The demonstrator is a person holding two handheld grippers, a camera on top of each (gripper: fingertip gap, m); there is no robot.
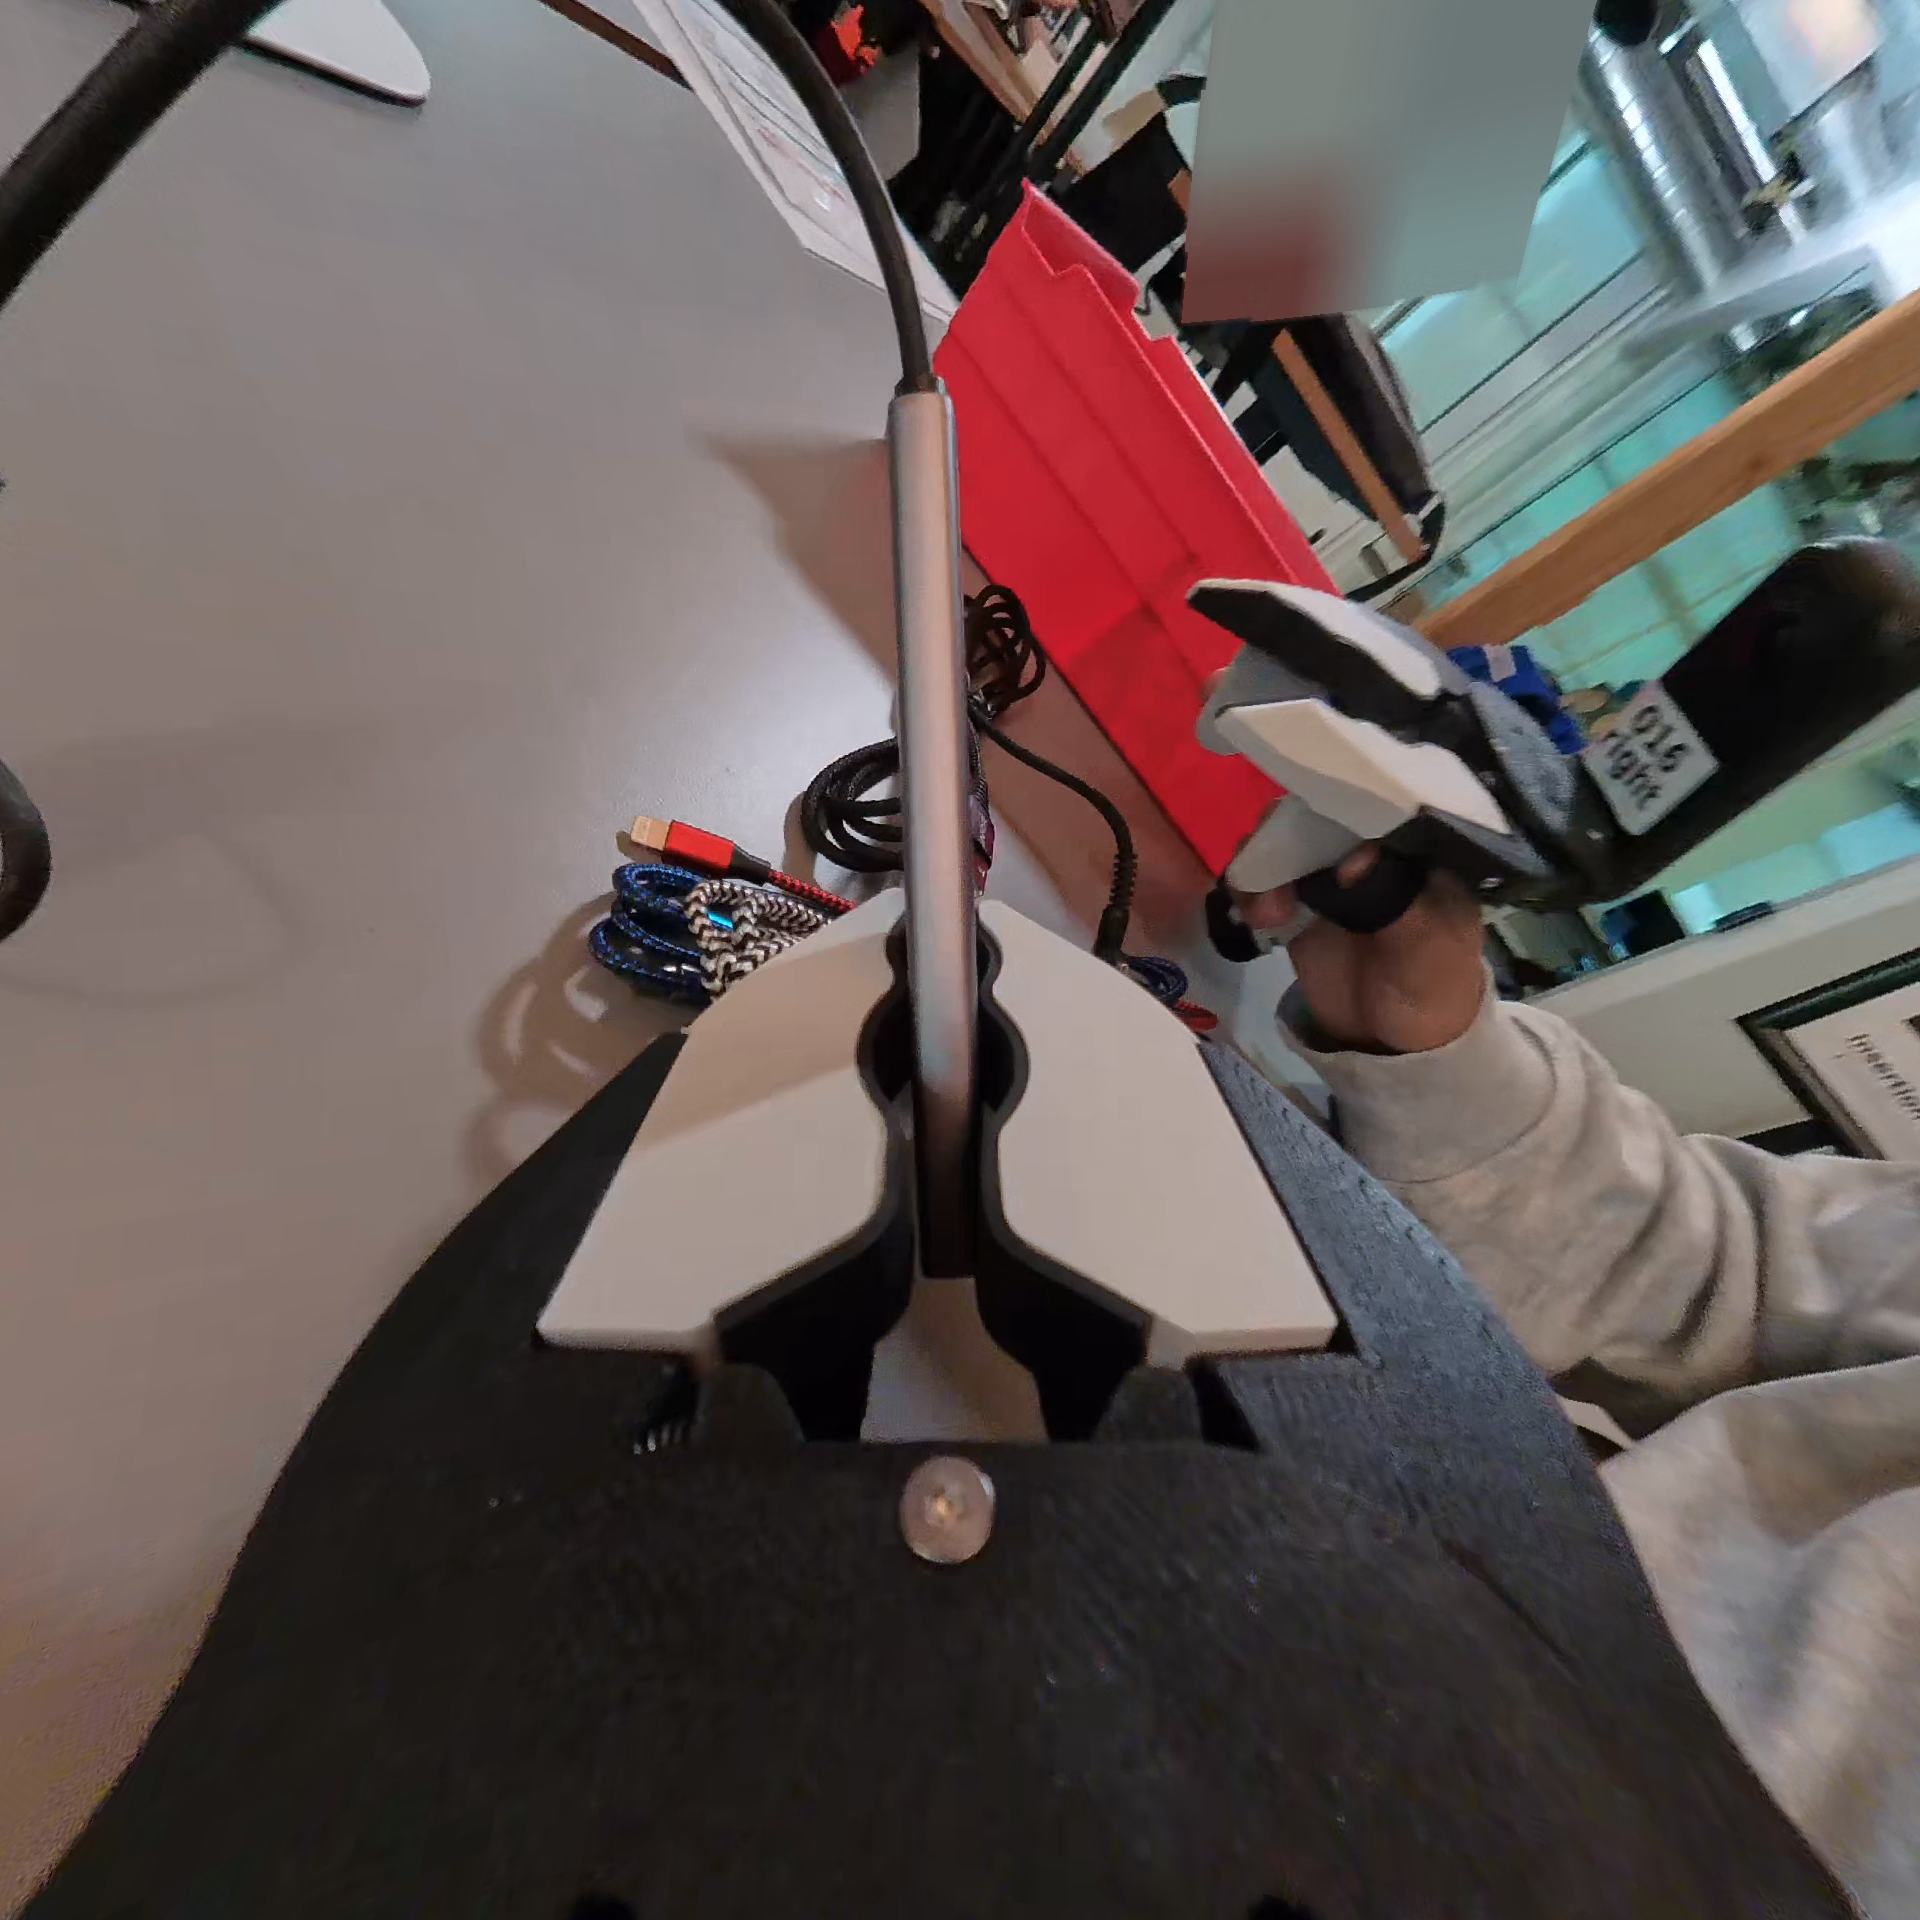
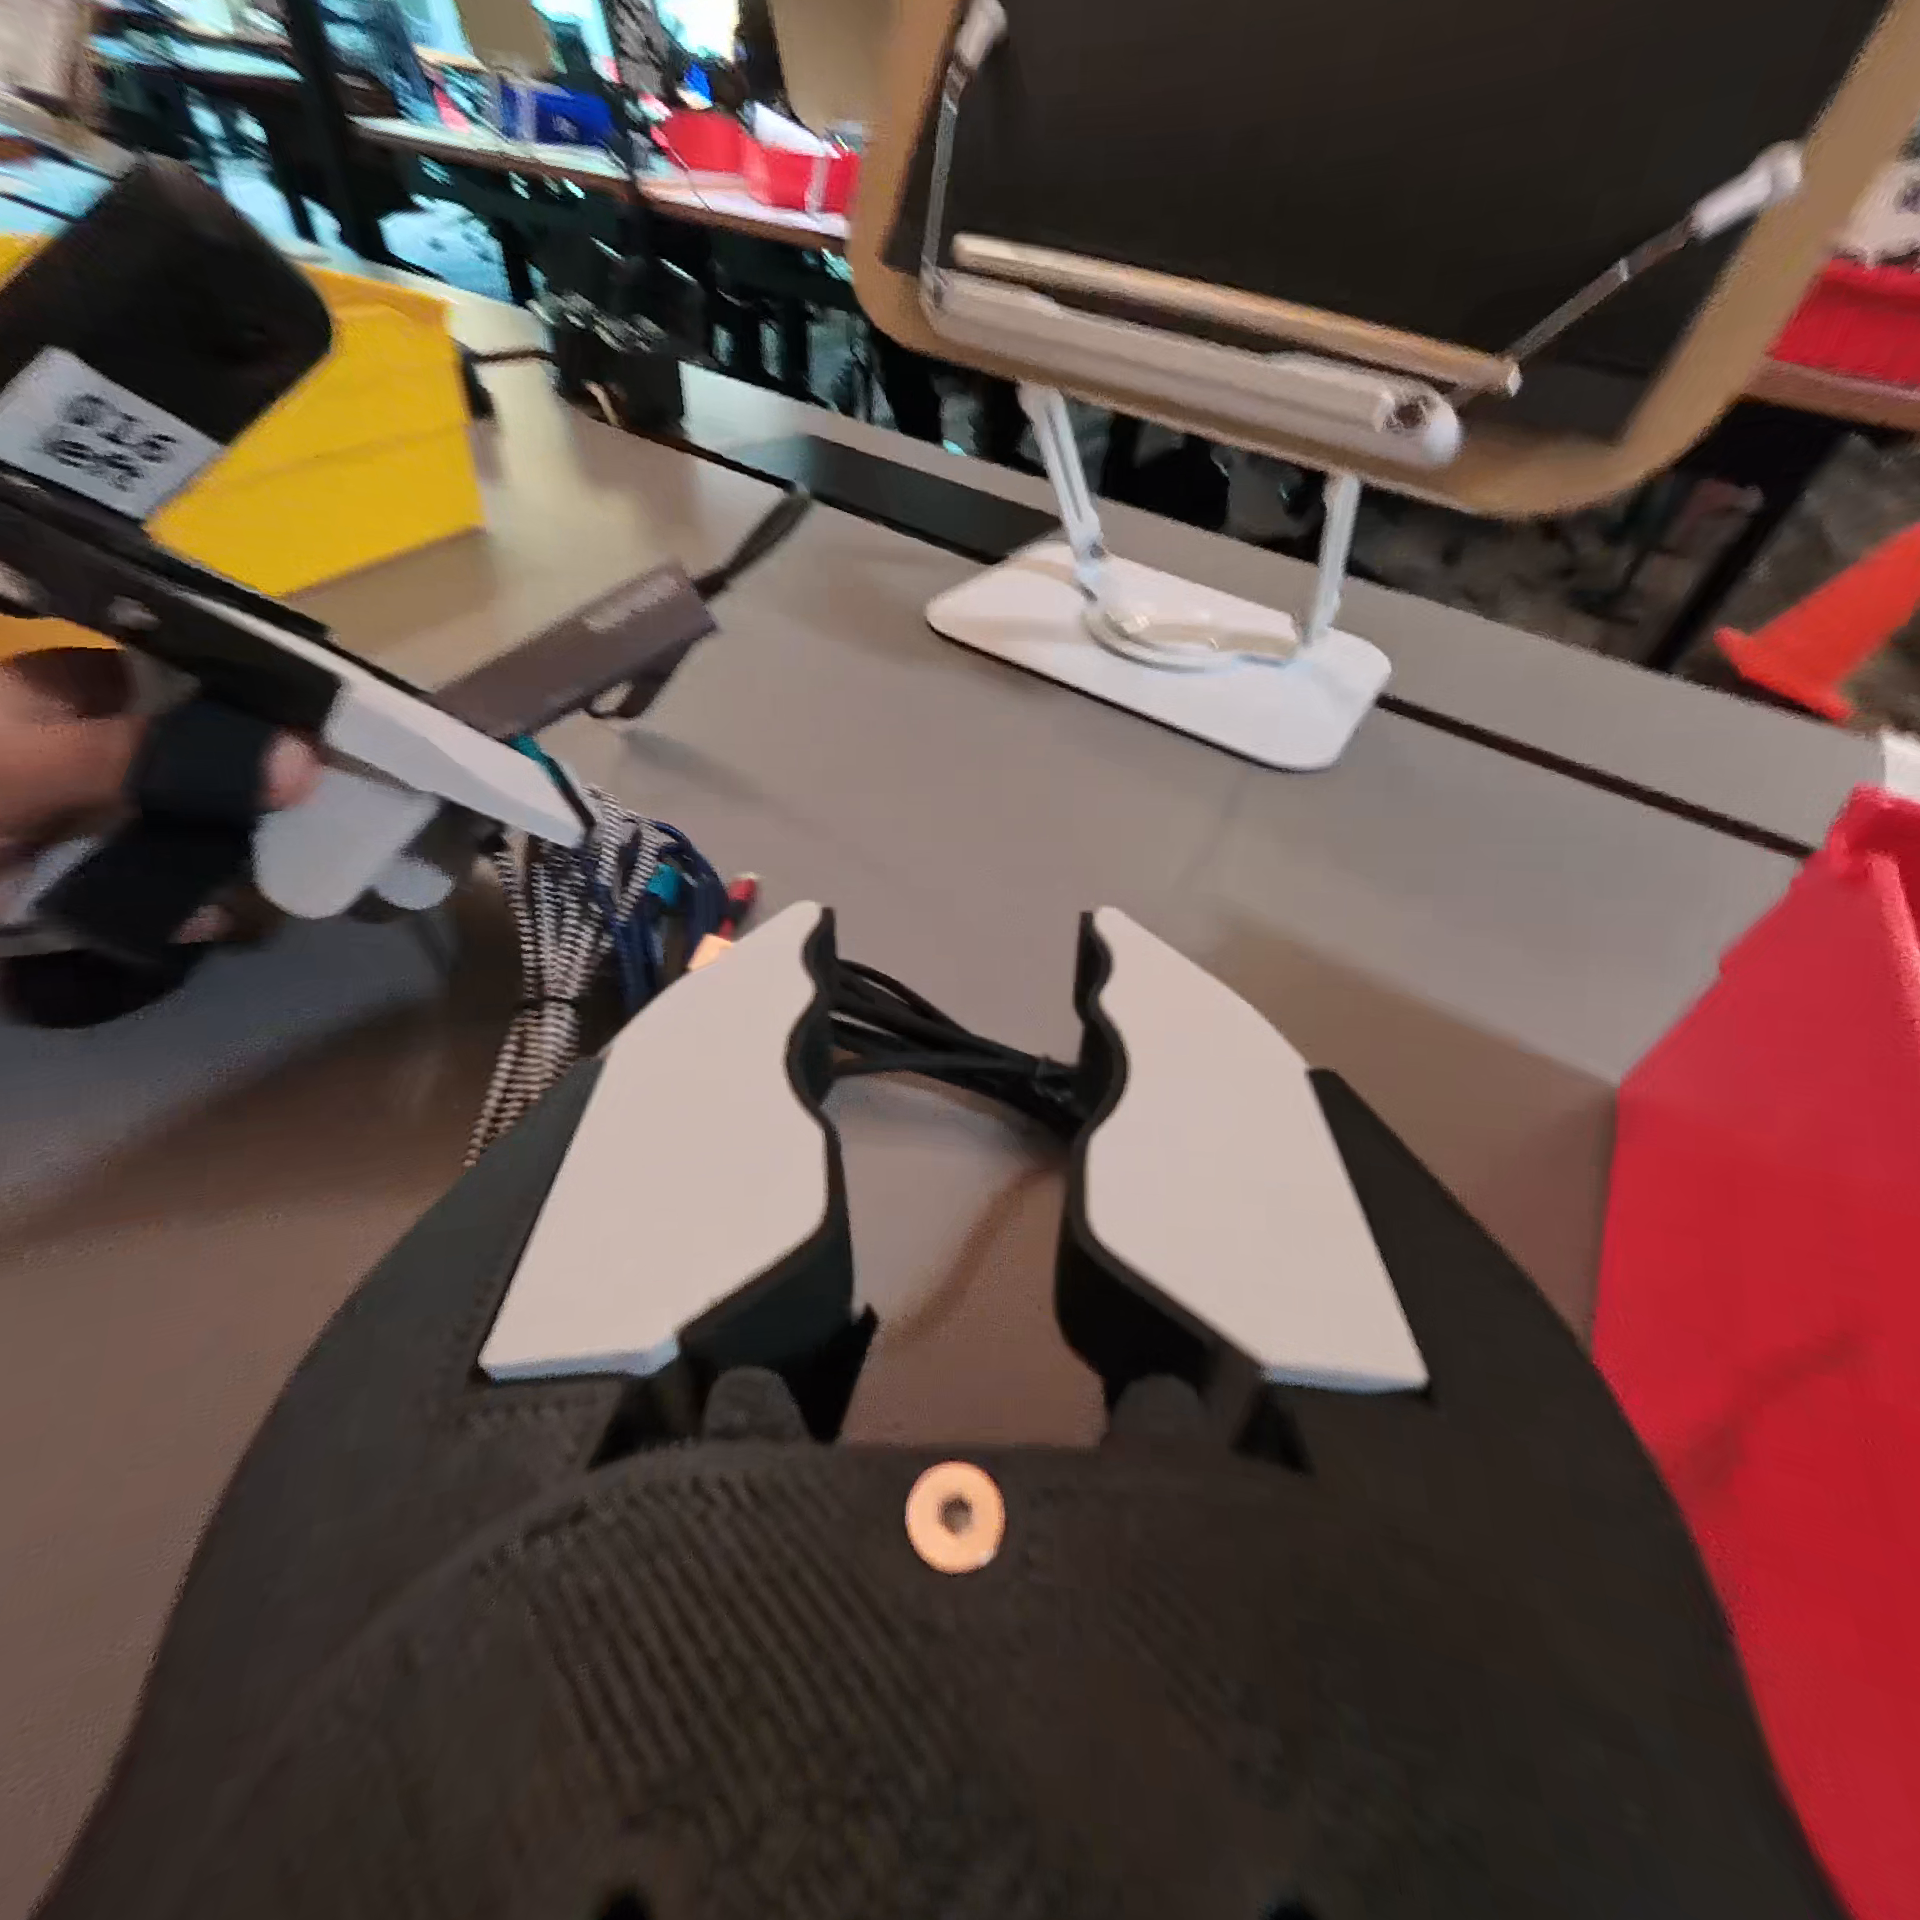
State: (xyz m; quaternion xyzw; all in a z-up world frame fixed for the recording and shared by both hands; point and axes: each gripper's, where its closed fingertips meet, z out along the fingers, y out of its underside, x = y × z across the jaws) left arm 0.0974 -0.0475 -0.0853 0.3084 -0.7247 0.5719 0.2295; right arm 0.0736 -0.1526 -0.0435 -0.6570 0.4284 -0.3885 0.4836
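the left gripper [image 1: 940, 997] is clamped on a slim grey adapter [image 1: 928, 665], held edge-up above the grey table [image 1: 416, 520]. the right gripper [image 2: 951, 997] hangs spread wide and empty over a black coiled cable [image 2: 935, 1049], near a red bin [image 2: 1766, 1247] and braided cables [image 1: 707, 914].

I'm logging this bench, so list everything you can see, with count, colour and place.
USB hub: one, grey, clamped edge-on in the left gripper, black lead attached.
Black cable bundle: one, on the table between the right gripper's fingers.
Braided cables: several, blue, white and red, beside the hub.
Red bin: one, at the table edge.
Yellow bin: one, far left.
Stand: one, white, holding a dark screen.
Orange cone: one, on the floor.
Left gripper: shut.
Right gripper: open.
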